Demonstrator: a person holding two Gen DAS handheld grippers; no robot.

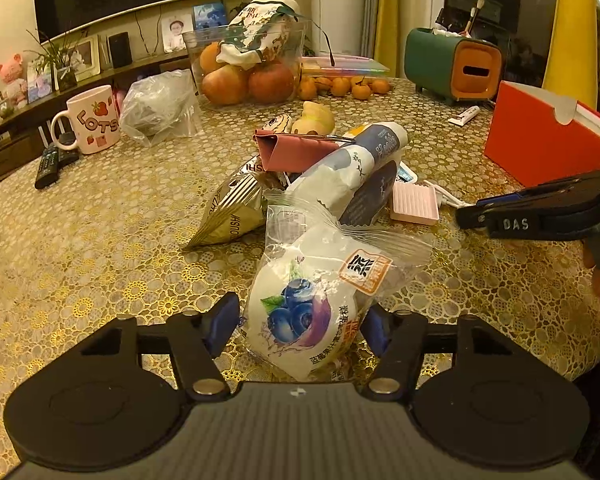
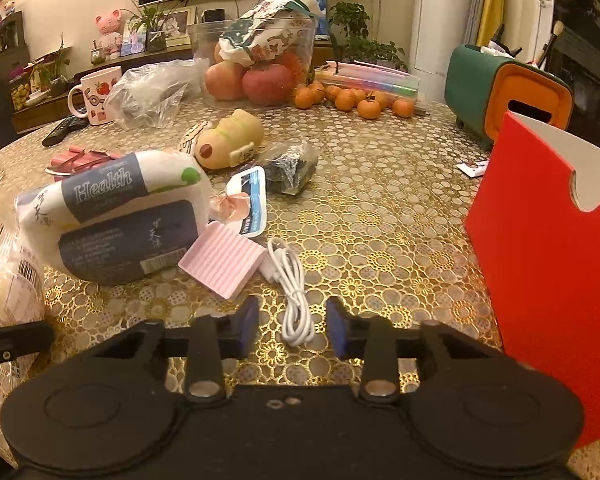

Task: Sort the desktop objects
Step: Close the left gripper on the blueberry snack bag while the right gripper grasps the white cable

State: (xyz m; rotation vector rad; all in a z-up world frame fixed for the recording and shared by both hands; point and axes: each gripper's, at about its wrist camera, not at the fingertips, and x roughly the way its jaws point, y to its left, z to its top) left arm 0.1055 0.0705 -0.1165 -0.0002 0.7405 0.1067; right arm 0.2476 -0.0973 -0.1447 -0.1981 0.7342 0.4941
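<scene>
- Nearest our left lens, the left claw (image 1: 298, 330) has a crinkly clear-and-white blueberry-print snack packet (image 1: 304, 300) standing between its blue pads (image 1: 220, 326); the right pad looks to touch the wrapper, the left shows a sliver of gap, so we cannot tell whether the grip is firm.
- Our right claw (image 2: 292, 326) is narrowed to a small gap around the looped end of a coiled white charging cable (image 2: 290, 280) lying flat on the bench (image 2: 380, 220); the pads (image 2: 246, 326) stand clear of the cord on both sides, so nothing is held there yet.
- Beside the cable lies a ribbed pink plastic dish (image 2: 222, 264), and left of that a large white-and-navy soft pack printed "Health" (image 2: 112, 216).
- At the right edge stands a red cardboard box with a notched white lining (image 2: 552, 272), which we judge to be a likely place for sorted things, though nothing confirms it.
- We judge the step in hand to be a double pick-up: snack on the left, cable on the right.
- Next, the right claw should close fully on the thin loop, low against the bench, since the cord could slip out; the left should squeeze gently, as the wrapper will crumple.
</scene>
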